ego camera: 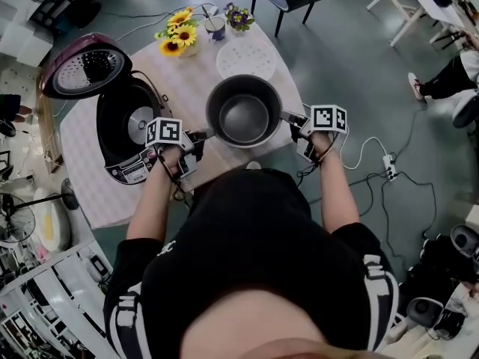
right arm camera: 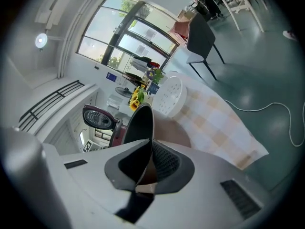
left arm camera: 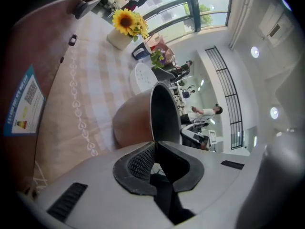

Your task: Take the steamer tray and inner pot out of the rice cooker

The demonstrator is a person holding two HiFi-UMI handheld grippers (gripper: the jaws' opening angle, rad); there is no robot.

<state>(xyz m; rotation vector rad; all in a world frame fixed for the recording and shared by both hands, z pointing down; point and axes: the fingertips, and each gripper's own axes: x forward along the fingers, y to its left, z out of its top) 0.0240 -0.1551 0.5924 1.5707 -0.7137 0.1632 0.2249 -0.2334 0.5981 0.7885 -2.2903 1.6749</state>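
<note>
Both pairs of jaws are pinched almost shut on the thin rim of the inner pot [ego camera: 245, 114]. The left gripper [ego camera: 203, 135] bites the rim on the pot's left side, with one pad inside the wall and one outside. The right gripper [ego camera: 289, 117] grips the right side the same way. The pads are black, with a bumpy criss-cross skin.

In the head view, two arms reach up from the bottom of the frame, one on each side of the pot. The left hand [ego camera: 177, 158] and the right hand [ego camera: 318, 142] wrap the grey handles just below the marker cubes. Both grippers tip a little downward.

The pot is round and deep. It is dark grey and smooth inside and brownish outside. It sits in the middle of the frame, out of the rice cooker [ego camera: 123, 137] and over the checked cloth [ego camera: 187, 81]. I cannot tell if its bottom touches the cloth.

The steamer tray [ego camera: 245, 60] is a flat white disc full of small holes. It lies on the cloth just above the pot.

The rice cooker stands at the left with its dark red lid [ego camera: 84, 66] flipped up. Yellow sunflowers [ego camera: 178, 32] stand at the top edge of the cloth.
</note>
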